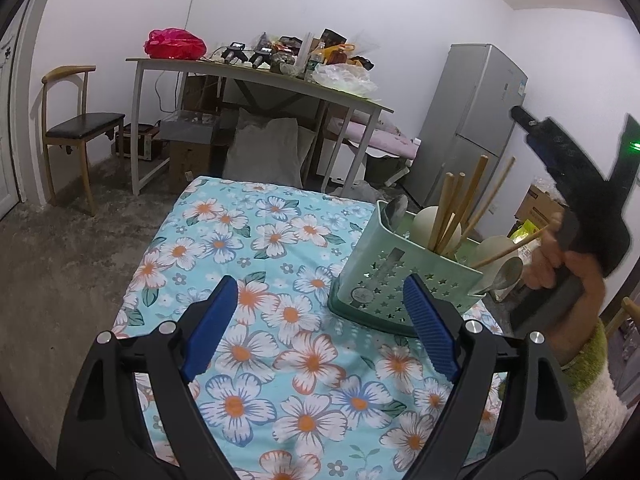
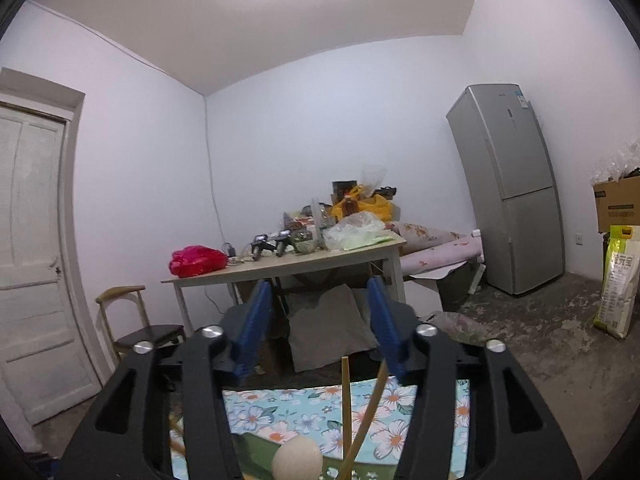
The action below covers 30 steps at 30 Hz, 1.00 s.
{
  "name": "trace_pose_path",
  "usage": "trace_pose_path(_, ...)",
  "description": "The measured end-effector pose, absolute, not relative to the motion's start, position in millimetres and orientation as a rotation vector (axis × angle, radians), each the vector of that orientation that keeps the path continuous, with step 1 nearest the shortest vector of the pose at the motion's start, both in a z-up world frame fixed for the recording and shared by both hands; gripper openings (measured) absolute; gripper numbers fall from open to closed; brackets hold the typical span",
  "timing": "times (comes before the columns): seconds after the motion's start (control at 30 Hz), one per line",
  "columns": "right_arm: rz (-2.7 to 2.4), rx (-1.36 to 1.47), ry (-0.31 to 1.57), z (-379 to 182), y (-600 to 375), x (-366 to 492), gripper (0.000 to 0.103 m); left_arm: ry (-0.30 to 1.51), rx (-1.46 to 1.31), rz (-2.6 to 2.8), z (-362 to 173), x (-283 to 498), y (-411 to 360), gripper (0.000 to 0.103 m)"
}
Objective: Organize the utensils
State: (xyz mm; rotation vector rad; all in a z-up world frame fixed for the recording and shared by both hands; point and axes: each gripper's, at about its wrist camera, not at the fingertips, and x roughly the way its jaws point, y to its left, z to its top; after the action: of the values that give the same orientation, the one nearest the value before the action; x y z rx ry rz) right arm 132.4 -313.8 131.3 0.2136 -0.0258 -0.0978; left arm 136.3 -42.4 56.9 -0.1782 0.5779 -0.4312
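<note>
A pale green utensil caddy (image 1: 384,280) with star-shaped holes stands at the right of the floral tablecloth (image 1: 256,240). Wooden chopsticks (image 1: 452,208), cream spoons (image 1: 430,220) and a metal spoon (image 1: 396,206) stick up out of it. My left gripper (image 1: 320,284) hangs open over the cloth just left of the caddy, with nothing between its blue pads. A hand (image 1: 552,256) holds the right gripper's handle above the caddy's right end. My right gripper (image 2: 320,282) points level and is open and empty; two chopsticks (image 2: 345,400) and a cream spoon head (image 2: 297,460) rise below it.
Beyond the table's far edge stand a cluttered desk (image 1: 260,76) with a red bag (image 1: 176,44), a wooden chair (image 1: 80,128), a grey fridge (image 1: 476,120) and a white door (image 2: 32,248). A rice bag (image 2: 616,288) and cardboard boxes (image 2: 618,200) sit on the floor at right.
</note>
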Motion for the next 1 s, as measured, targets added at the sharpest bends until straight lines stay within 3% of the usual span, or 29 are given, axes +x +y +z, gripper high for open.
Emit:
trace_pose_path(0.23,-0.054,0.199,-0.032,142,-311,68,0.076,0.568,-0.164,-0.433,59,132,-56,0.086)
trace_pose_path(0.43,-0.081,0.145,0.104,115,-303,29,0.090,0.569,-0.106,-0.422,62,127,-70,0.089)
trace_pose_path(1.0,-0.377,0.056,0.630,31,-287,59,0.096,0.664,0.050,-0.235,50,129,-90,0.089)
